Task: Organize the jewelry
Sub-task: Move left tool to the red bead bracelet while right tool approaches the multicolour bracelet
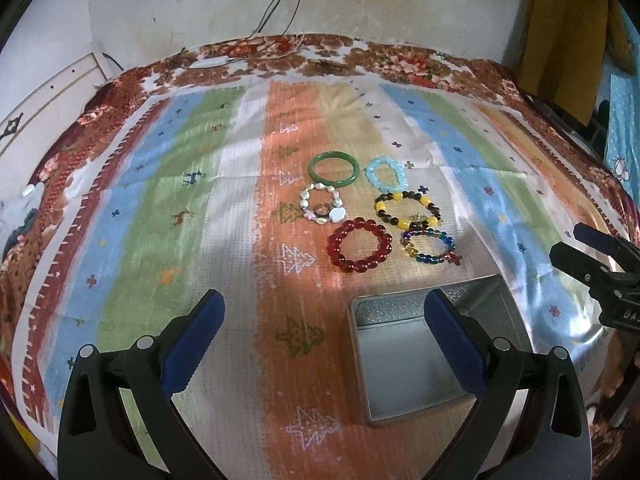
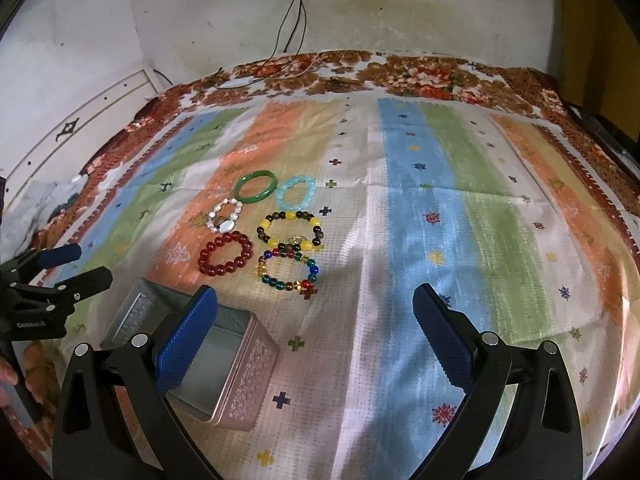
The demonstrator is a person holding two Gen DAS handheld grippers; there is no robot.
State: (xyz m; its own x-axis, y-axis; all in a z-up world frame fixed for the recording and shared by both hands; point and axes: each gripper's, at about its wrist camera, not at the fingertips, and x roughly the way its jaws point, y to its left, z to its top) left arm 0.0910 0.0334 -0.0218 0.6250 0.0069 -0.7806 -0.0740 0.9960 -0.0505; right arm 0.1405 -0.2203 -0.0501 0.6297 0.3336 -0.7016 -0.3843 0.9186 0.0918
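- Blue pads (image 1: 192,340) of the left gripper (image 1: 324,344) sit closest to the camera, spread wide apart with nothing between them
- Right gripper (image 2: 316,344) is wide open too, and it holds nothing
- An open tin box (image 1: 404,360) sits on the striped cloth (image 1: 160,208), just under the left gripper's right finger, and looks empty
- Six bracelets lie flat in a bunch past the box: a green ring (image 1: 333,171), a pale blue one (image 1: 386,175), a white shell one (image 1: 323,209), a yellow and brown one (image 1: 408,209), a red bead one (image 1: 359,245) and a many-colored one (image 1: 430,247)
- Red is the closest to the box, straight ahead of the left gripper, so I think the left one has the shorter reach
- Round bracelets have no long side, so a pinch across one edge should work
- Small white letters show on each gripper body, too blurry to read
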